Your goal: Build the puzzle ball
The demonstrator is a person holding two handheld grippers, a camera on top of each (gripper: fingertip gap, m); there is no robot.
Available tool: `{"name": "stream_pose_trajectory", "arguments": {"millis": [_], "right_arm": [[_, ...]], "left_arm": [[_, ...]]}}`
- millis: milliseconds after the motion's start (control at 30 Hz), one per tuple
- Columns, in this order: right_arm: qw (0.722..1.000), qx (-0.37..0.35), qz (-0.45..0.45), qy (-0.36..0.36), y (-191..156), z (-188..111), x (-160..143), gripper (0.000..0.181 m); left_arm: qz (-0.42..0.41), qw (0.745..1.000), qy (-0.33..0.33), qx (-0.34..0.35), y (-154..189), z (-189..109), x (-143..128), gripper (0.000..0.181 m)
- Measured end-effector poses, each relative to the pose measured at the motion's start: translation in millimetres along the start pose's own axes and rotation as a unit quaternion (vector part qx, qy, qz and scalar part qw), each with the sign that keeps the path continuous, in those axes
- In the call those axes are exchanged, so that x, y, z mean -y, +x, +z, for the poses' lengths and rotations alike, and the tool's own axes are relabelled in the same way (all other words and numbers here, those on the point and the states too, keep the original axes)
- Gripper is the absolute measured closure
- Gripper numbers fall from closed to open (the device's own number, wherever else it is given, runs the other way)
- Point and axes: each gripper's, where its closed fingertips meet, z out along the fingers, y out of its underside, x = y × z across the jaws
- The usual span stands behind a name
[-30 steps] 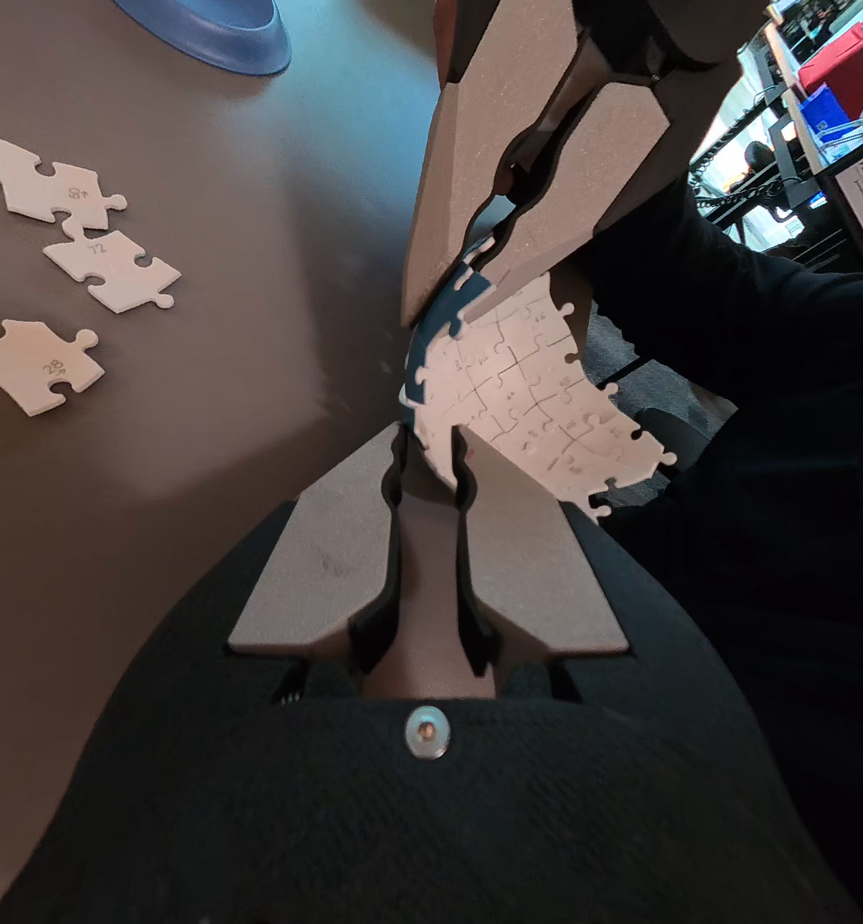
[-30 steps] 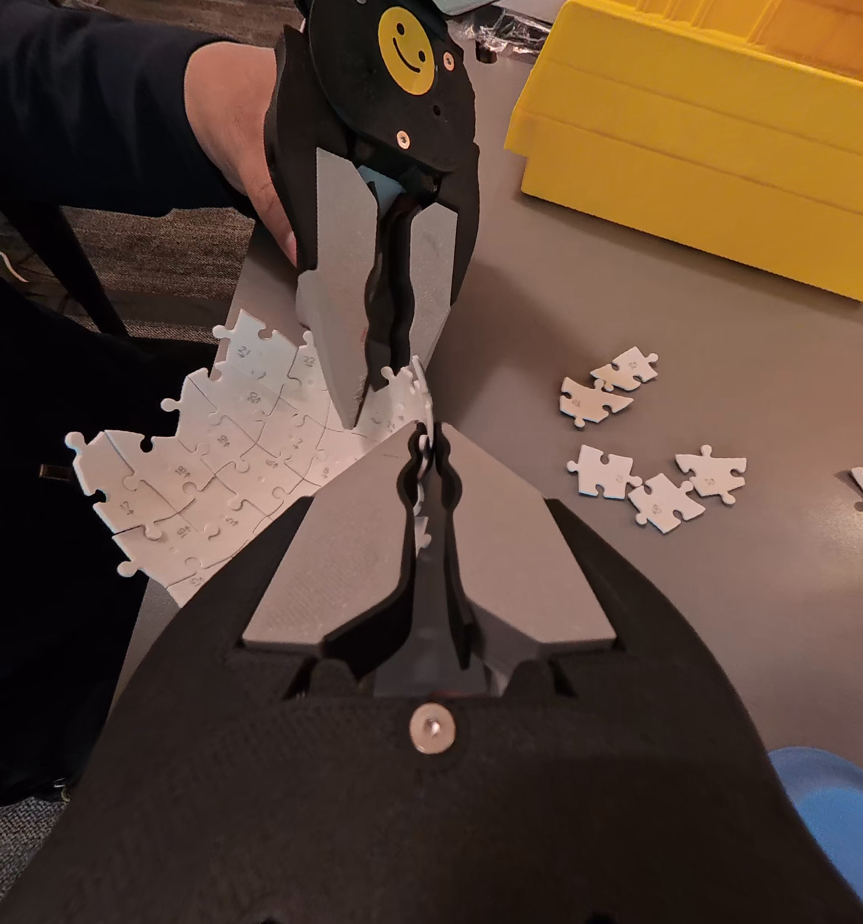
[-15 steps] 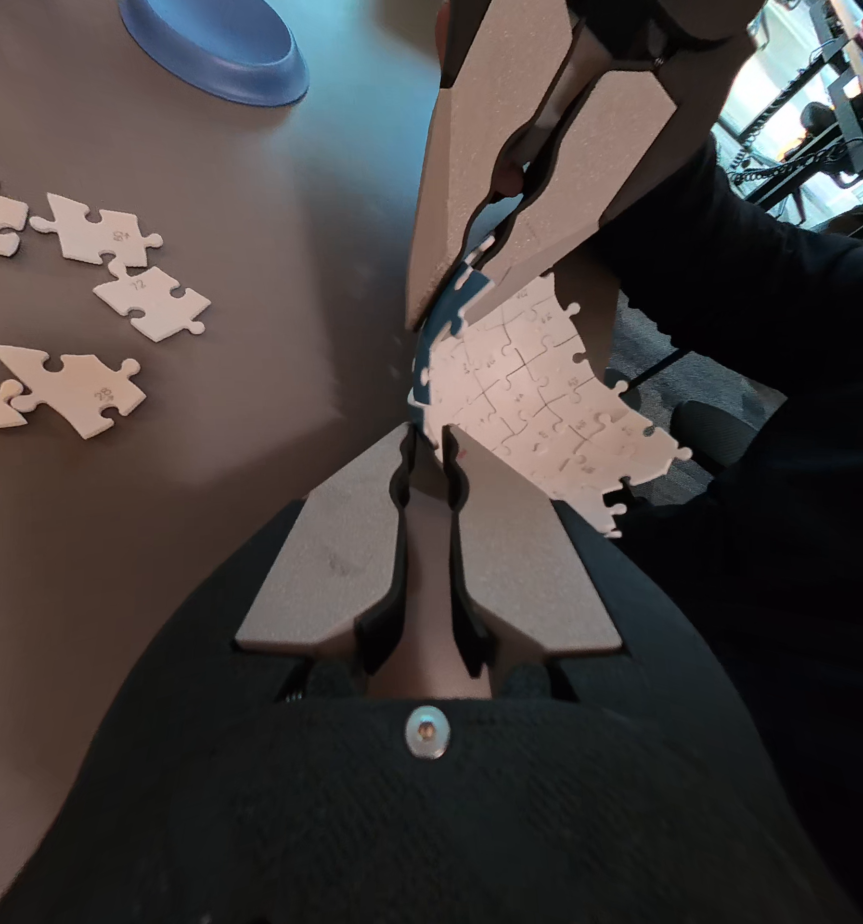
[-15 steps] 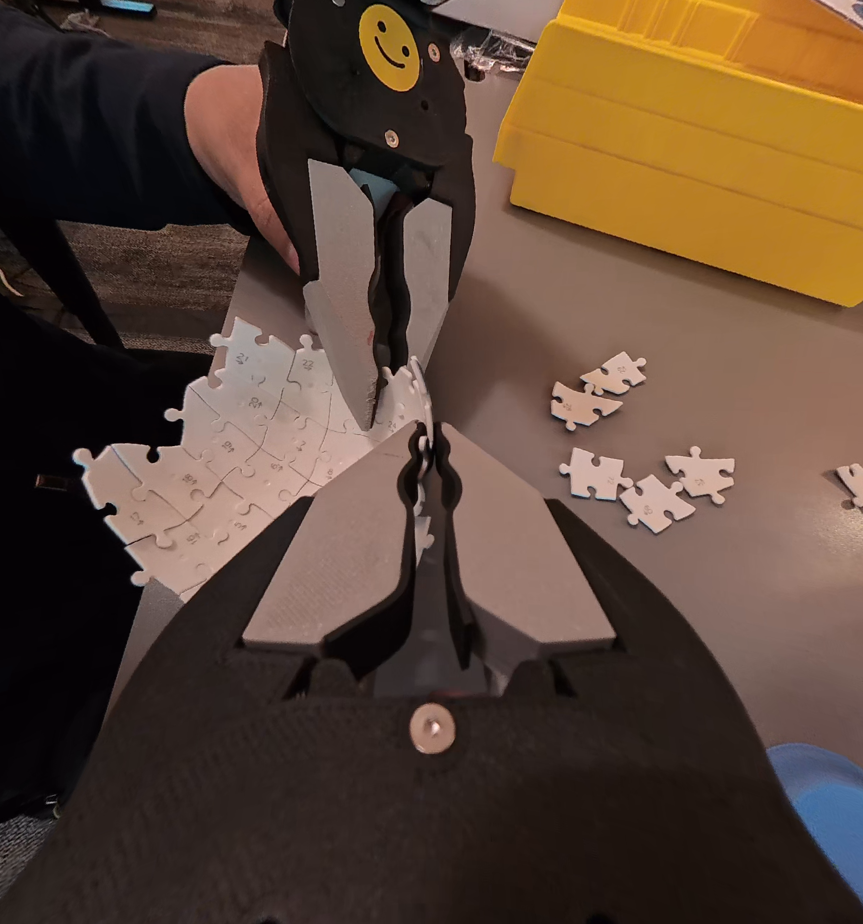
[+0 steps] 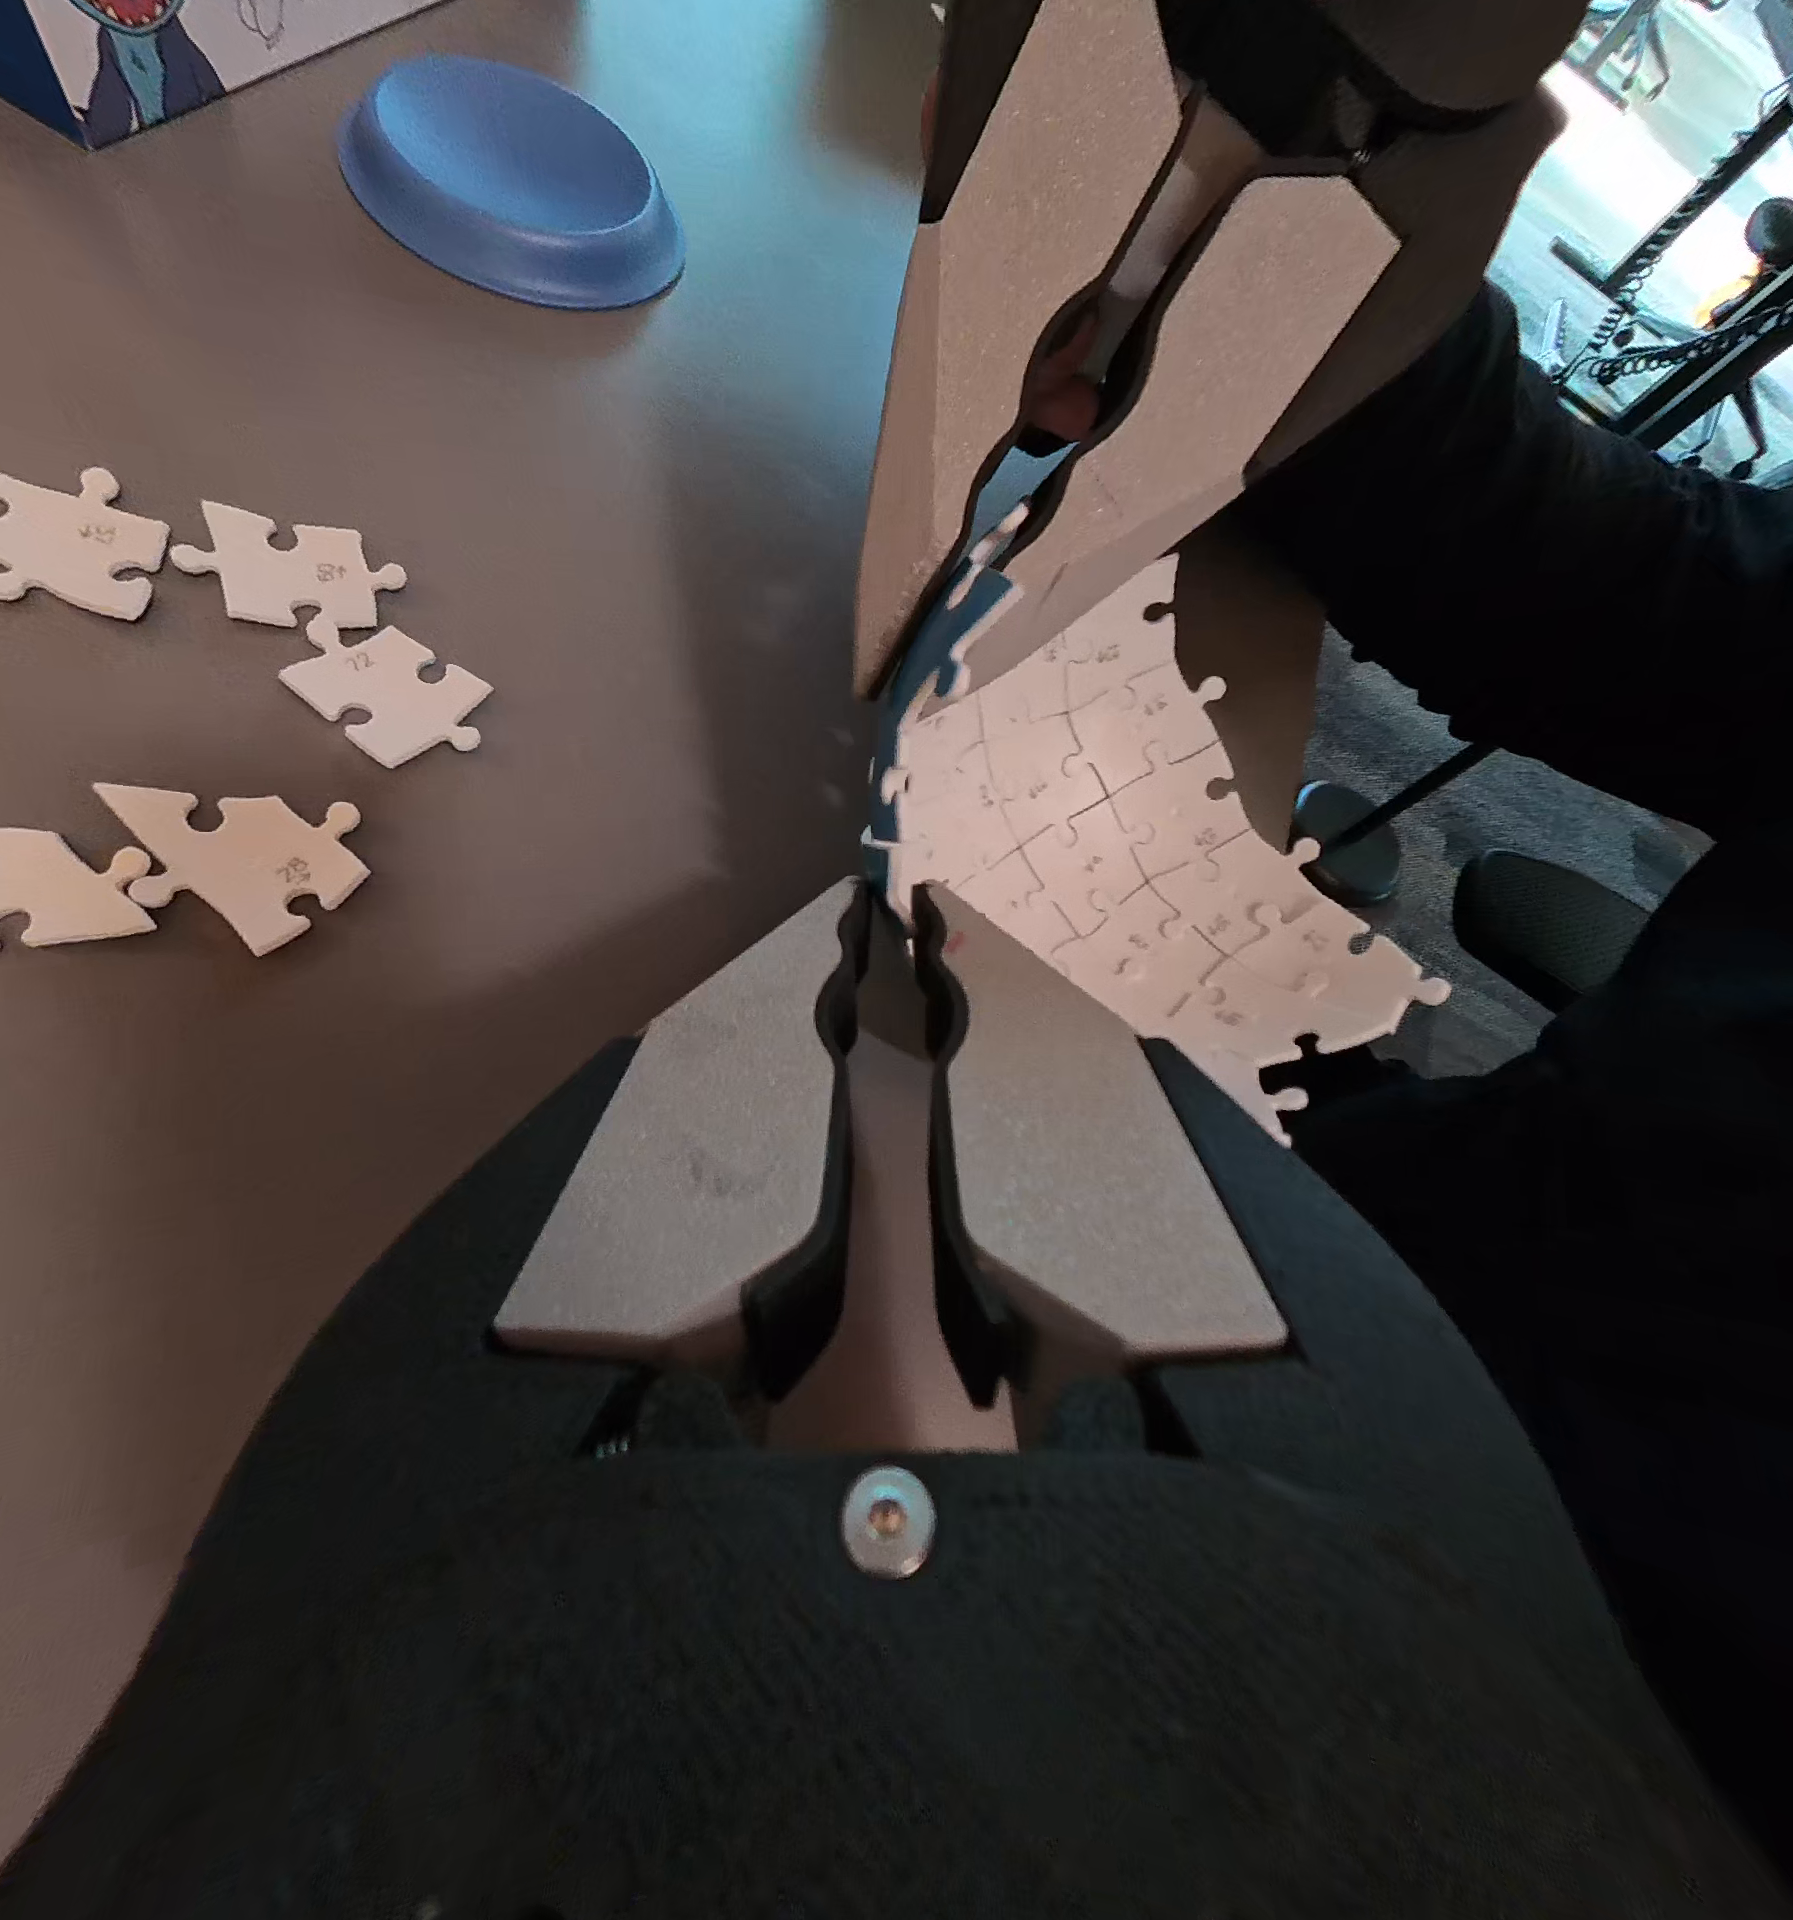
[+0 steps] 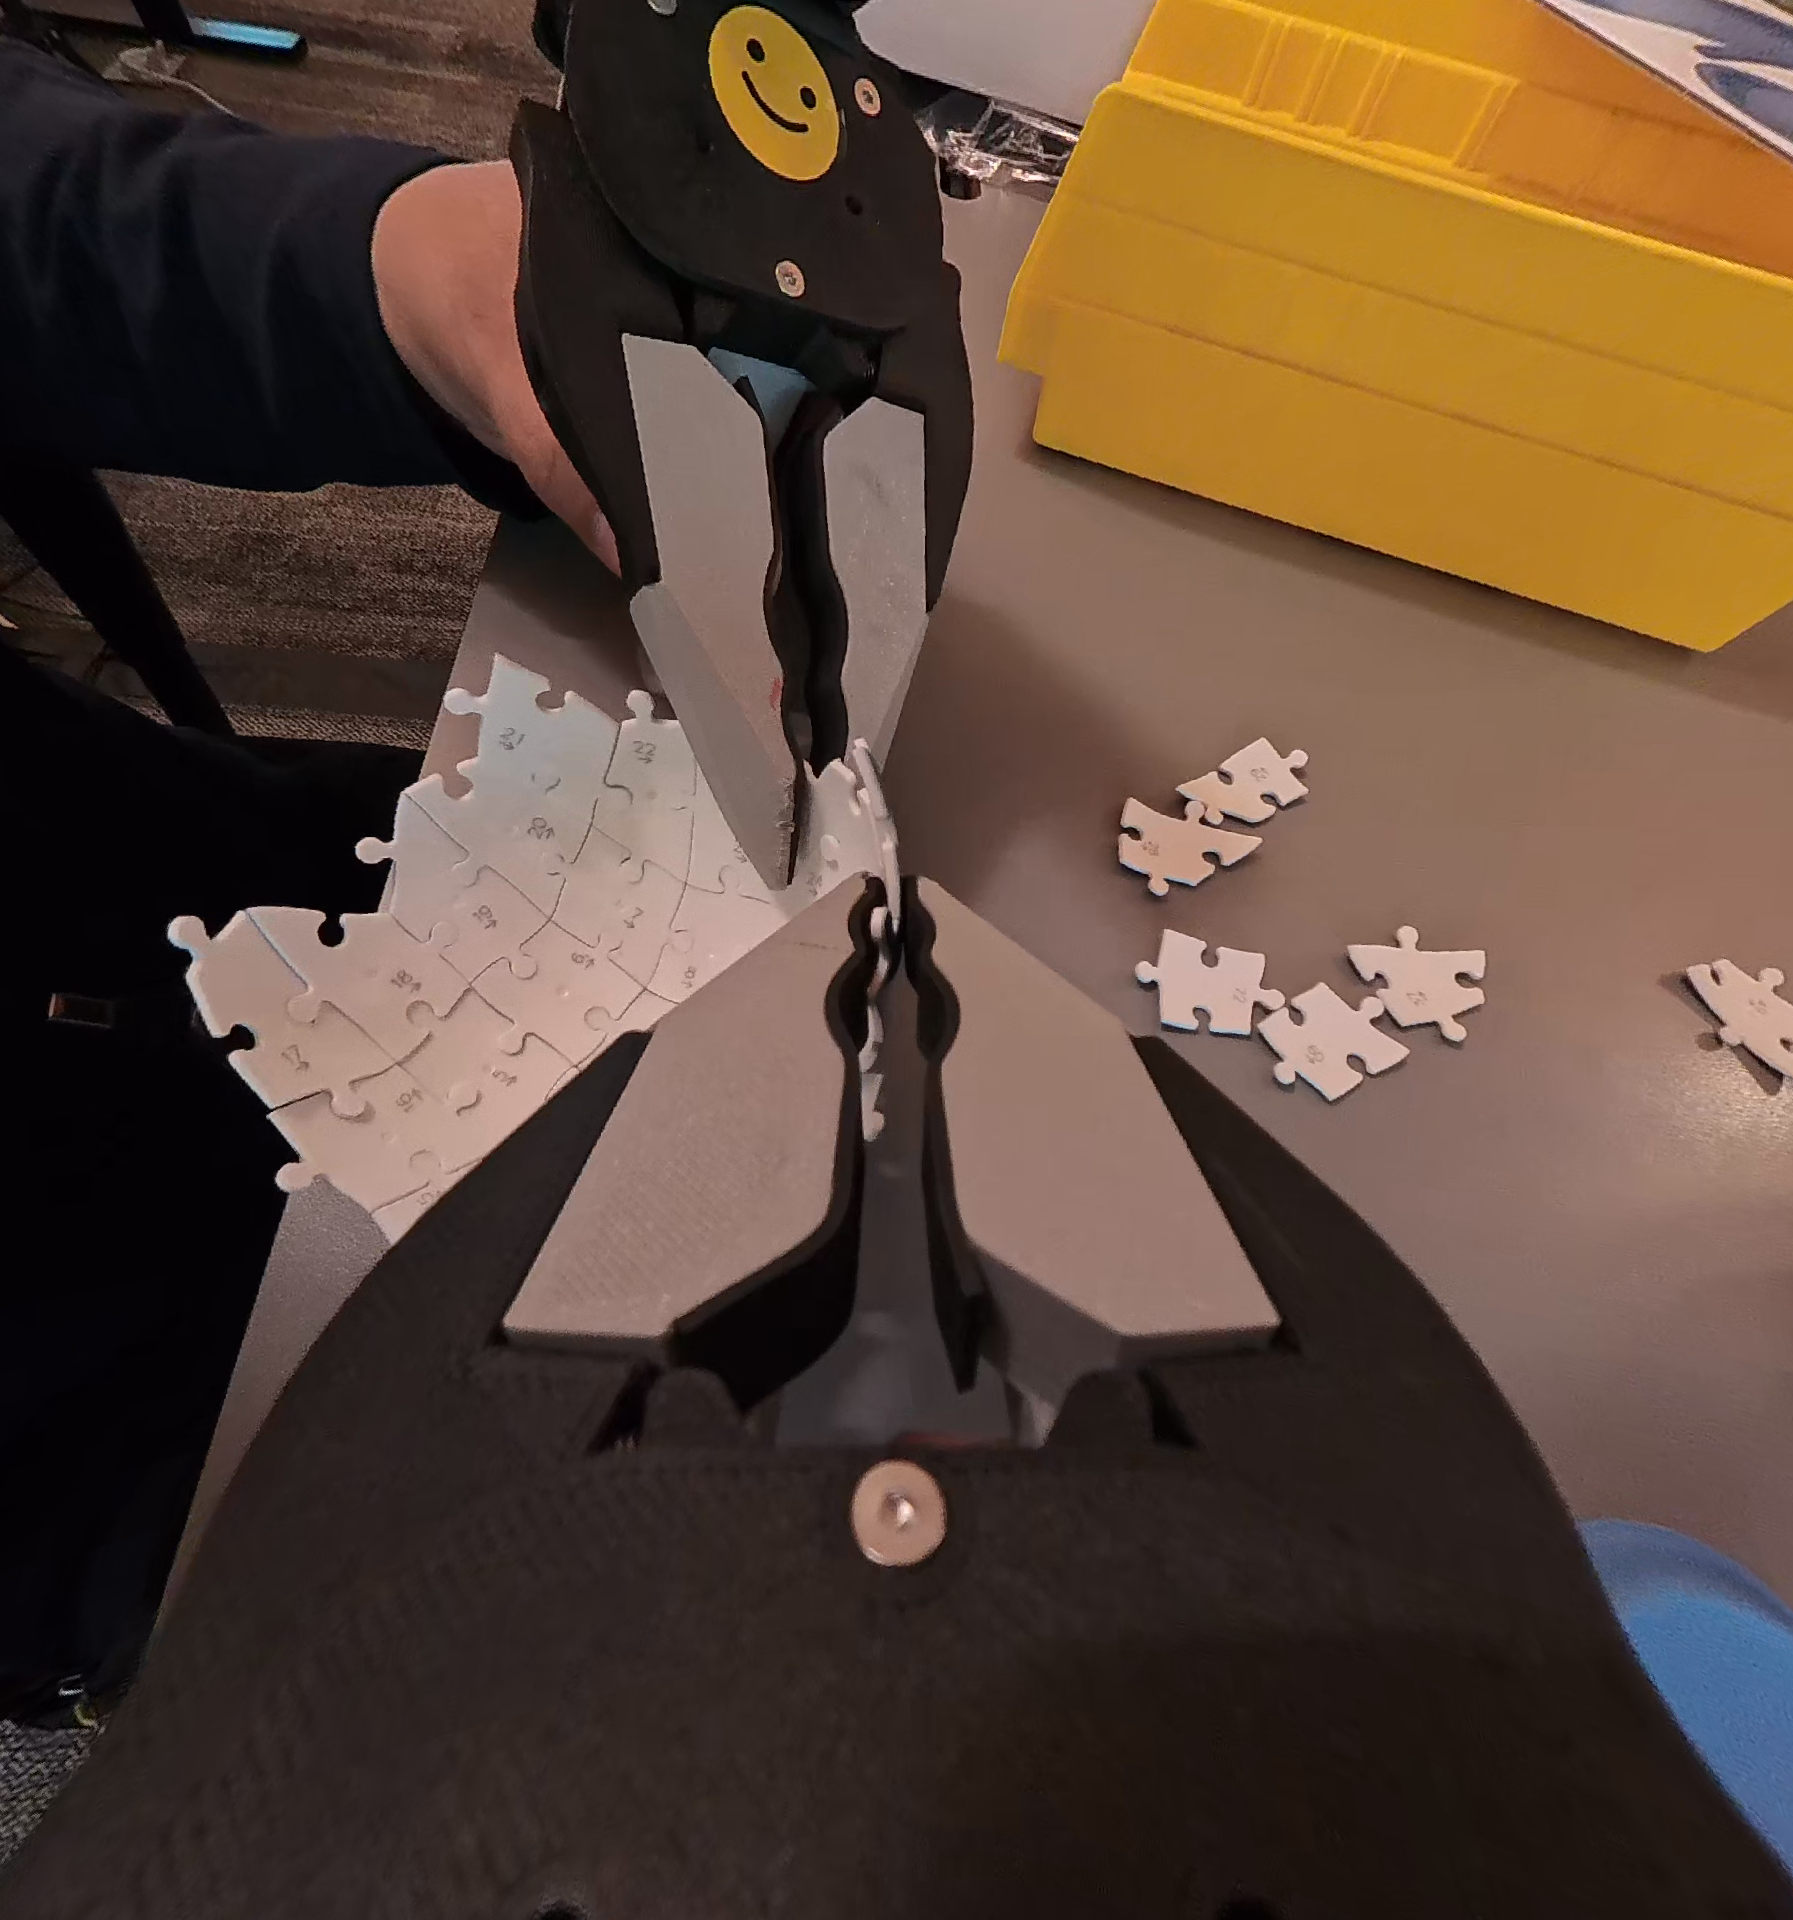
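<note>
Left hand-held gripper (image 5: 890, 902) and right hand-held gripper (image 6: 890, 902) both clamp curved white puzzle shell (image 5: 1110, 831) edge.

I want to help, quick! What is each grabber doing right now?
Left gripper: shut on the edge of the curved puzzle section.
Right gripper: shut on the same section's edge.

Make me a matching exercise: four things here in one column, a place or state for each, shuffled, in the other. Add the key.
Things
1. puzzle shell
2. loose pieces
3. blue dish
4. yellow bin

Places or states
A. empty, standing on the table beyond the loose pieces
B. held at its edge by both grippers, left gripper and right gripper
C. at the table's far side
D. lying flat, white side up

Pairs: 1-B, 2-D, 3-A, 4-C
</note>
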Motion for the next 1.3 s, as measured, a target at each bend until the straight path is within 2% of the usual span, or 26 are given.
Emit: {"name": "stream_pose_trajectory", "arguments": {"millis": [167, 533, 800, 1100, 1300], "right_arm": [[1.000, -0.014, -0.013, 0.004, 2.5, -1.3, 0.3, 0.181], [1.000, -0.018, -0.020, 0.010, 1.8, -2.3, 2.5, 0.181], [1.000, -0.021, -0.019, 0.005, 3.0, -2.1, 0.9, 0.181], [1.000, -0.026, -0.015, 0.006, 4.6, -3.8, 0.4, 0.181], [1.000, -0.026, -0.018, 0.002, 4.0, -5.0, -0.5, 0.181]], "left_arm": [[-0.021, 1.000, 0.013, -0.018, 2.7, -0.8, 3.5, 0.167], [-0.012, 0.999, 0.038, -0.003, -1.3, -4.5, 11.4, 0.174], [-0.006, 0.999, 0.029, 0.013, -4.0, -2.4, 11.3, 0.176], [0.036, 0.997, 0.029, 0.059, -7.5, -0.3, 15.5, 0.180], [0.024, 0.998, 0.030, 0.042, -5.8, 1.4, 15.4, 0.179]]}}
